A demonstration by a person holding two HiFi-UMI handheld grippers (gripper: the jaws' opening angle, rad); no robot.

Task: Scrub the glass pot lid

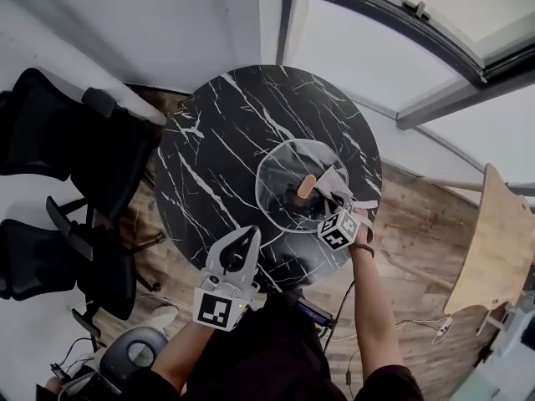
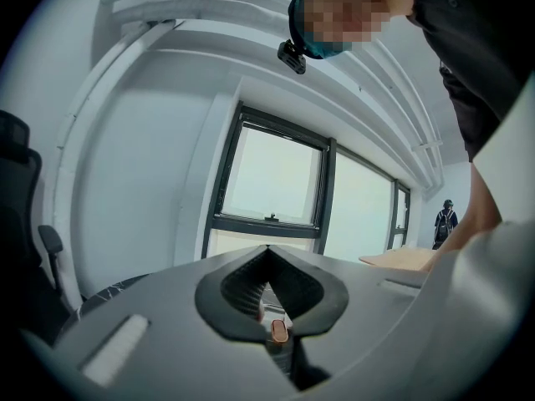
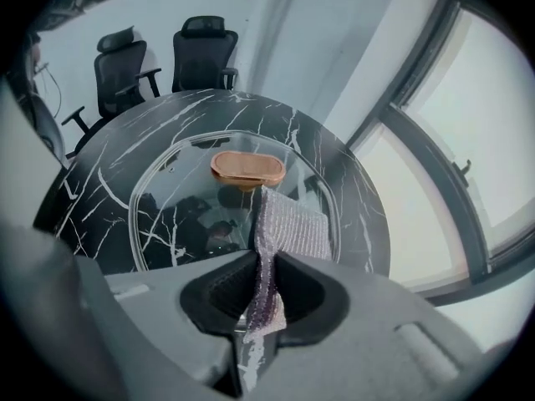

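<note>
We see a round black marble table with white veins and, right of its centre, the clear glass pot lid lying flat, with its tan oval knob pointing up. The right gripper is over the lid's right side, near the knob, with its jaws clamped on a grey knitted scrubbing cloth. In the right gripper view the cloth runs up out of the closed jaws of that gripper and its free end lies against the glass lid, just in front of the knob. We cannot tell whether cloth and knob touch. The marble top shows all round the lid. The left gripper is at the table's near edge, well apart from the lid, tips pointing toward the table. In its own view we see the left gripper with jaws together and nothing between them, aimed up at a dark-framed window. Black office chairs stand left of the table and show at the far side in the right gripper view. A light wooden tabletop is at the right edge.
</note>
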